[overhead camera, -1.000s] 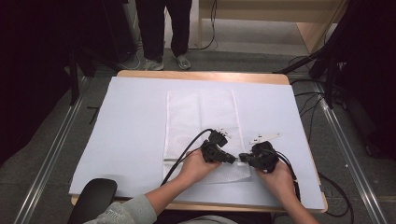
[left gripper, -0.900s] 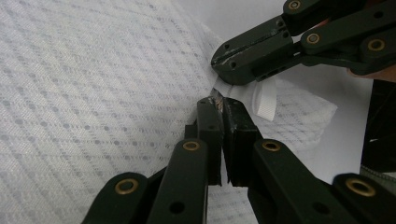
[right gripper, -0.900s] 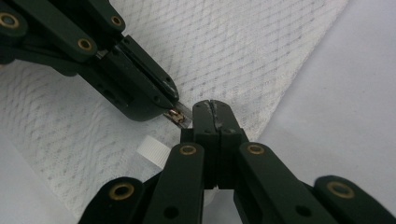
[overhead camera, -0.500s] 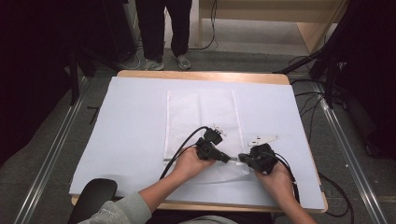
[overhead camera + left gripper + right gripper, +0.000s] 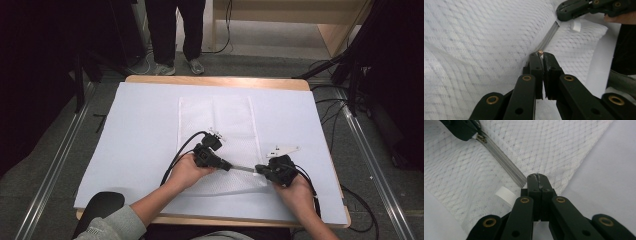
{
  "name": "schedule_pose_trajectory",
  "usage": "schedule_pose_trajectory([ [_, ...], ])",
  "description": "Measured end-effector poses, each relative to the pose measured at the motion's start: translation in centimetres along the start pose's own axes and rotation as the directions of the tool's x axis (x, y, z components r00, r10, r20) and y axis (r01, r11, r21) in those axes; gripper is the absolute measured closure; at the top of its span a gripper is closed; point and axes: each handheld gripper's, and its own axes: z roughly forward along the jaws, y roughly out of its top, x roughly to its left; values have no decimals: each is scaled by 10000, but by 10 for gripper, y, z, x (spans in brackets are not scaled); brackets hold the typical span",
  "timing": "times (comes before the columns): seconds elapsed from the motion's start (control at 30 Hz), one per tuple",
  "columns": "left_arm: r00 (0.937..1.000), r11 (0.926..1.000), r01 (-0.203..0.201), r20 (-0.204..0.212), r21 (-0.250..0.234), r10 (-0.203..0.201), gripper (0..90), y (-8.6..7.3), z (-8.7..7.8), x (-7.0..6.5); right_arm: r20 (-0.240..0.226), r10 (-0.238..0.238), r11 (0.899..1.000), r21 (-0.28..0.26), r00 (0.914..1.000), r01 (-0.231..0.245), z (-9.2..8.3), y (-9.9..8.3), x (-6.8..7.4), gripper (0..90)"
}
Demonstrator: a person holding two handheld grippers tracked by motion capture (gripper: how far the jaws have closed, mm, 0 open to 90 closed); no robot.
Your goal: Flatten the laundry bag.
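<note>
A white mesh bag (image 5: pixel 215 120) lies flat on the white-covered table (image 5: pixel 140 130). Its grey zipper (image 5: pixel 243 168) runs along the near end between my two grippers. My left gripper (image 5: pixel 227 165) is shut on the brass zipper pull (image 5: pixel 540 52), its jaws (image 5: pixel 541 56) pinched together at the zipper's line. My right gripper (image 5: pixel 258 170) is shut on the bag's edge at the zipper's end (image 5: pixel 537 177). In the right gripper view the zipper tape (image 5: pixel 504 161) leads up to the left gripper (image 5: pixel 464 128). A small white round cap (image 5: pixel 505 194) sits beside the right jaws.
A person's legs (image 5: pixel 175 30) stand beyond the far table edge (image 5: pixel 215 80). Cables trail off the right side onto the floor (image 5: pixel 350 200). A black chair back (image 5: pixel 100 205) sits at the near left. Bare white cover spreads left of the bag.
My left gripper has slid left along the zipper, away from the right gripper, and a longer stretch of grey zipper shows between them. The right gripper has stayed put.
</note>
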Motion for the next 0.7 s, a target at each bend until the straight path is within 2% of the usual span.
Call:
schedule_pose_trajectory([
  [0.1, 10000, 10000, 16, -81, 61, -16, 882, -3, -2, 0, 58, -96, 10000, -26, 9999, 96, 0, 0, 0, 900],
  [0.23, 9997, 9997, 230, -90, -72, -230, 882, -10, -9, 5, -16, -99, 9999, -72, 9999, 99, 0, -1, 0, 900],
  [0.33, 9997, 9996, 220, -125, -147, -222, 882, -13, -13, 8, -105, -107, 9999, -85, 9999, 106, 0, -1, -1, 900],
  [0.4, 9993, 9993, 355, -108, -149, -357, 882, -14, -14, 9, -136, -51, 10000, -73, 9999, 50, 0, -1, -2, 900],
  [0.43, 9990, 9987, 446, 89, -236, -444, 882, -16, -17, 11, -152, -95, 9999, -91, 9998, 94, 0, -1, -2, 900],
  [0.57, 9997, 9997, 228, 21, -113, -228, 882, -19, -18, 8, -138, -60, 9999, -112, 9999, 58, 0, -2, -2, 900],
  [0.6, 9997, 9999, 137, -208, -48, -138, 882, -20, -19, 7, -160, -106, 9999, -125, 9998, 104, 0, -2, -2, 900],
  [0.63, 9997, 9999, 137, -208, -48, -138, 882, -20, -19, 7, -144, -103, 9999, -125, 9998, 101, 0, -2, -2, 900],
  [0.67, 9990, 9995, 309, -330, -29, -310, 882, -23, -22, 12, -131, -111, 9999, -118, 9999, 109, 0, -2, -2, 900],
  [0.7, 9985, 9988, 482, -267, -72, -484, 883, -26, -24, 15, -134, -95, 9999, -114, 9999, 94, 0, -2, -2, 900],
])
